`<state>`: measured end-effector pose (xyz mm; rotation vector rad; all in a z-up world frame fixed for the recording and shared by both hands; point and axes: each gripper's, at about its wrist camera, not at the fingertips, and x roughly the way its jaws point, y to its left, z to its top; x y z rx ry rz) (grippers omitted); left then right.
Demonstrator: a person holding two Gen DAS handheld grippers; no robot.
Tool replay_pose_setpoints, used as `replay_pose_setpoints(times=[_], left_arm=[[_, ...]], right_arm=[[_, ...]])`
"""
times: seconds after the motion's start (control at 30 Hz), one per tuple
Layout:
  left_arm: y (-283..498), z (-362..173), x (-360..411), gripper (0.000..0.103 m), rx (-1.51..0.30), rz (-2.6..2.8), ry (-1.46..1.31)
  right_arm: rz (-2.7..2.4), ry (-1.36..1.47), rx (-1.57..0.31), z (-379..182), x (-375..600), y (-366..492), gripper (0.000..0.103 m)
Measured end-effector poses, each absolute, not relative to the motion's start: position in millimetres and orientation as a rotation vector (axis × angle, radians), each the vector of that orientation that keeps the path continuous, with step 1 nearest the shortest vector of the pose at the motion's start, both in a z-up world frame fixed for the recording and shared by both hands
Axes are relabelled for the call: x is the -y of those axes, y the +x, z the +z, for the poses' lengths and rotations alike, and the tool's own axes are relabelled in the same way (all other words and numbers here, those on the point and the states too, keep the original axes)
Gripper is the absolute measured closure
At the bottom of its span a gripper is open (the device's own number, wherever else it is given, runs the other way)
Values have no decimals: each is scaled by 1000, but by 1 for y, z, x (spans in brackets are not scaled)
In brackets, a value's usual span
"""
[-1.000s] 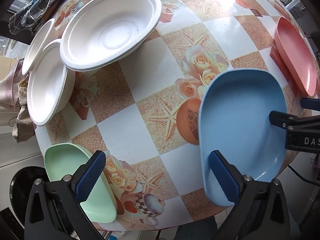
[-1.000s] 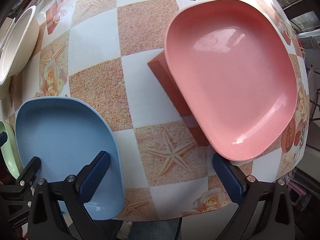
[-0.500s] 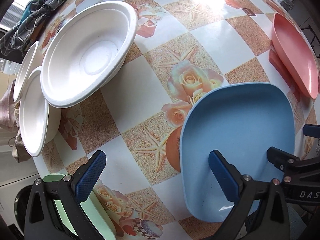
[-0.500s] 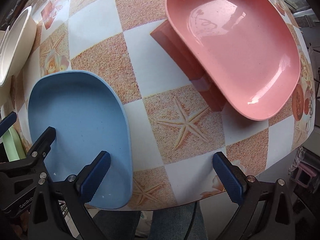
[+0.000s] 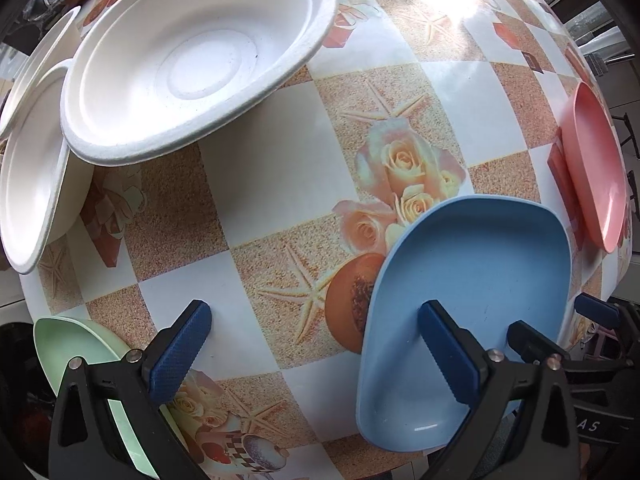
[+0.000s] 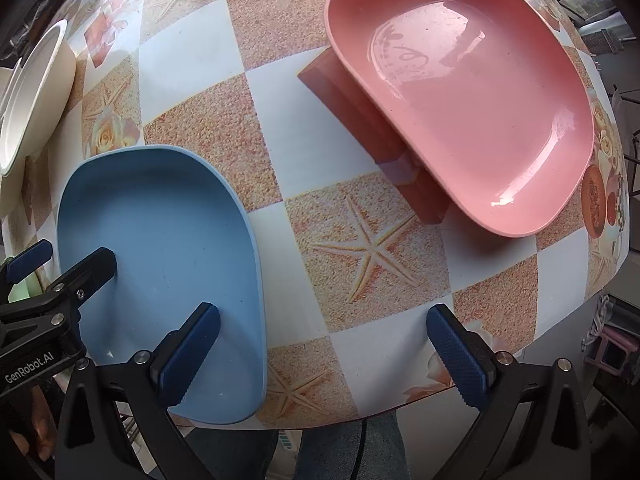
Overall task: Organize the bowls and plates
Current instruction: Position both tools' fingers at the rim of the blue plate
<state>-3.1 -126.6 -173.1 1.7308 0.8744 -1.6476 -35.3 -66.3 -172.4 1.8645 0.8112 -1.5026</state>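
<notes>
Where the checked tablecloth [image 5: 256, 168] with roses and starfish covers the round table, the white bowls [image 5: 192, 60] sit far left, the blue plate [image 6: 160, 240] at the near edge and the pink plate [image 6: 460, 120] to its right. Both the left gripper [image 5: 316, 348] and right gripper [image 6: 320, 348] gape wide, holding nothing. The green plate [image 5: 76, 344] is half hidden behind the left gripper's arm, and the room beyond the table edge is too dim to make out.

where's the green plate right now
In the left wrist view, the green plate sits at the table's near-left edge, partly behind the left gripper, left of the blue plate.
</notes>
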Motion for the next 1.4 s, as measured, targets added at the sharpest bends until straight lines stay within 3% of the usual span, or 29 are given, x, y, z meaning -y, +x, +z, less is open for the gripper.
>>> replay_pose_setpoints(times=[0.17,0.4,1.4], left_arm=[[-7,-172,150,0,-874,-1650,1731],[4,-168,112,0,-833,-1715,1674],[-1,-169,121,0,-825,-1721,1676]], right_arm=[[-1512,1863,-806,-169,61,-30,0],[-1507,1864,-808,-162,57,-29,0],[-1495,1860,-811,-172,66,-31,0]])
